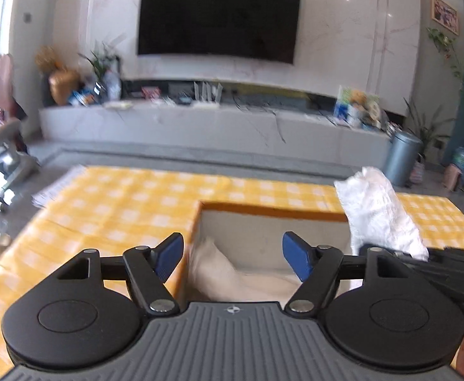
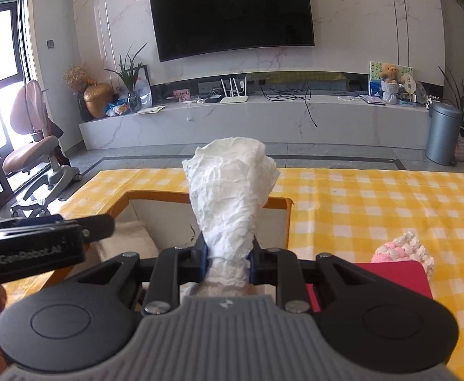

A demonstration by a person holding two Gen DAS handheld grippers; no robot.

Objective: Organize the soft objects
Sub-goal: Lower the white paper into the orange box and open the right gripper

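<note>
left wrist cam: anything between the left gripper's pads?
Nothing gripped: the left gripper stands open over the box, with a pale cloth lying inside below.

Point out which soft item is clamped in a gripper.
The crumpled white cloth, pinched upright in the right gripper; the pink-and-white knitted piece lies loose on the table.

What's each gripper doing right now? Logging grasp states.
Left gripper: open, empty, above the box.
Right gripper: closed on the white crumpled cloth.
</note>
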